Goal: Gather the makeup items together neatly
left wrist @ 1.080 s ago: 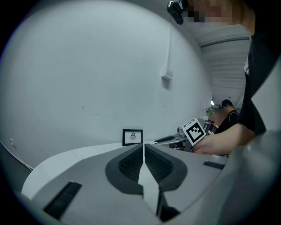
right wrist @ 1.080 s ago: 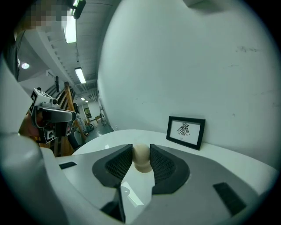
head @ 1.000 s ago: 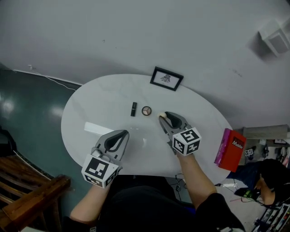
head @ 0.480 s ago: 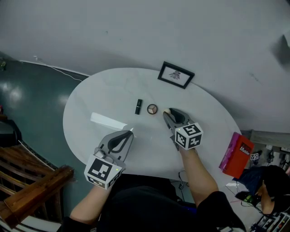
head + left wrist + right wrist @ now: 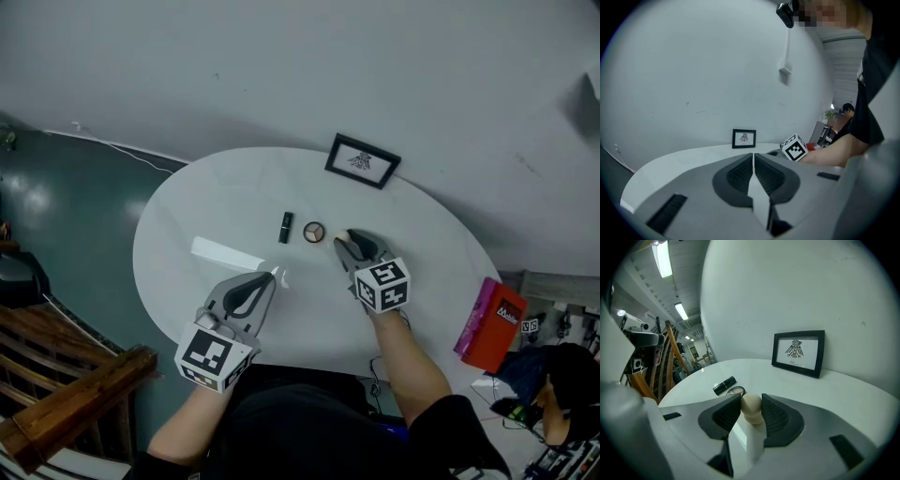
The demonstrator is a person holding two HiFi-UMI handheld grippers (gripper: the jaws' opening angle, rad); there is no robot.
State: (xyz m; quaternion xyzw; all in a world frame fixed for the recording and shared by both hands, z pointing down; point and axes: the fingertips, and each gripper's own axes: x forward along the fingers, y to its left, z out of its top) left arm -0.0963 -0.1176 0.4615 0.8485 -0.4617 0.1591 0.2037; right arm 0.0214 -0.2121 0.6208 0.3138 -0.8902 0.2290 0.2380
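I'm setting the sponge (image 5: 751, 408) down just beside the compact (image 5: 314, 232) and lipstick (image 5: 286, 227) — my right gripper (image 5: 751, 401) pinches it, jaws just easing wider. Left gripper (image 5: 753, 155) is closed, empty. Next I'd release fully — withdraw without nudging.

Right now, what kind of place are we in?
Probably a lab or workshop: a white oval table against a bare wall, a small framed picture, and long ceiling strip lights.
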